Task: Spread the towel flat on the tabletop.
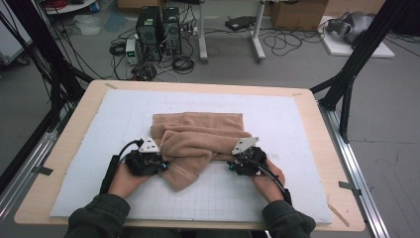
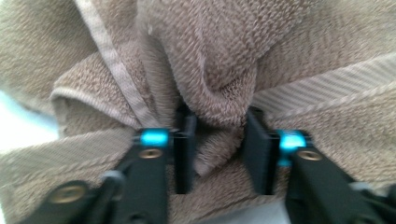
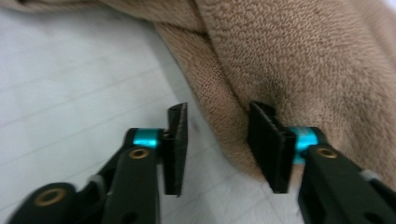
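My left claw is lying low at the near left edge of the tan towel, and in the left gripper view my left claw is standing with its two black jaws parted around a bunched fold of the towel; the cloth is filling the gap between them, the left pad is meeting the fold, and a sliver of space is showing at the right pad, so I am not gripping it and the jaws are counting as open. My right claw is resting at the near right edge of the same towel. In the right gripper view my right claw is holding its jaws apart as well: the right jaw is pressing into the plush side of the towel, where a dark dimple is forming, while the left jaw is hanging over the bare white mat, with only the rounded towel edge reaching into the gap. The towel is lying crumpled and partly folded over itself near the middle of the white gridded mat, which is covering most of the wooden table; one flap is hanging toward me between the two claws. My hands are coming in from the near edge, both in dark green sleeves.
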A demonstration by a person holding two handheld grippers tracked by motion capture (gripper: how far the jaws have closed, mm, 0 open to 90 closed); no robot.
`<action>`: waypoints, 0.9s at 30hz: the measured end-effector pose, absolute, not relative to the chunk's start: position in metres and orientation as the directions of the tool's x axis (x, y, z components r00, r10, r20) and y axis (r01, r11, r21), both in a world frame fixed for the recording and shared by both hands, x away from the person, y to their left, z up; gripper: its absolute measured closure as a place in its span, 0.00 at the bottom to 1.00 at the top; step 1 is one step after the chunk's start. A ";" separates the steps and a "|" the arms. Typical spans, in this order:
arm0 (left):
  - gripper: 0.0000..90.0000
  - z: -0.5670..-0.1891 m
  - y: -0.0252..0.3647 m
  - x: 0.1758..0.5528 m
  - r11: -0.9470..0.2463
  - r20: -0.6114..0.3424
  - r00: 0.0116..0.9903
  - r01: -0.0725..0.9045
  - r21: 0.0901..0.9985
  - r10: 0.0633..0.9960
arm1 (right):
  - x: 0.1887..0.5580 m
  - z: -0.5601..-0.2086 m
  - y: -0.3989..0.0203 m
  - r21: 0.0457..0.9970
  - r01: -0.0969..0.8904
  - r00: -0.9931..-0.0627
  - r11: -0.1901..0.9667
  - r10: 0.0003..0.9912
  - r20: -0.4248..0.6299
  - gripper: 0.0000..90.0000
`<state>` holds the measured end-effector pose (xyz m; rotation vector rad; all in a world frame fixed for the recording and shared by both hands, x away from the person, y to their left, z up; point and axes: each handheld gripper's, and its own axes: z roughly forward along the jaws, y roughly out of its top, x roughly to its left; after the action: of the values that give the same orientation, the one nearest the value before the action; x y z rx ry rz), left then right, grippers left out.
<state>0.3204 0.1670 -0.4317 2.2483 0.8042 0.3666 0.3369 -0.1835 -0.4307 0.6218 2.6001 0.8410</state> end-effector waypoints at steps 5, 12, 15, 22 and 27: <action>0.94 -0.422 0.169 0.308 -0.531 -0.015 0.786 0.433 0.728 0.618 | 0.339 -0.429 -0.187 0.623 0.284 -0.882 0.729 0.454 -0.130 0.94; 0.94 -0.391 0.164 0.273 -0.506 -0.015 0.826 0.359 0.785 0.563 | 0.321 -0.399 -0.224 0.687 0.256 -0.899 0.680 0.429 -0.089 0.94; 0.94 -0.371 0.164 0.258 -0.482 0.000 0.837 0.315 0.818 0.547 | 0.313 -0.381 -0.240 0.706 0.236 -0.900 0.668 0.424 -0.100 0.94; 0.94 -0.340 0.166 0.267 -0.439 0.046 0.808 0.270 0.857 0.587 | 0.311 -0.346 -0.263 0.705 0.208 -0.895 0.678 0.422 -0.141 0.94; 0.94 -0.367 0.169 0.329 -0.438 0.087 0.696 0.345 0.830 0.713 | 0.354 -0.361 -0.259 0.677 0.301 -0.854 0.672 0.506 -0.123 0.94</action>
<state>0.3288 0.1685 -0.3667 2.0525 0.8092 0.5485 0.3537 -0.2588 -0.3609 0.6420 2.5874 0.9689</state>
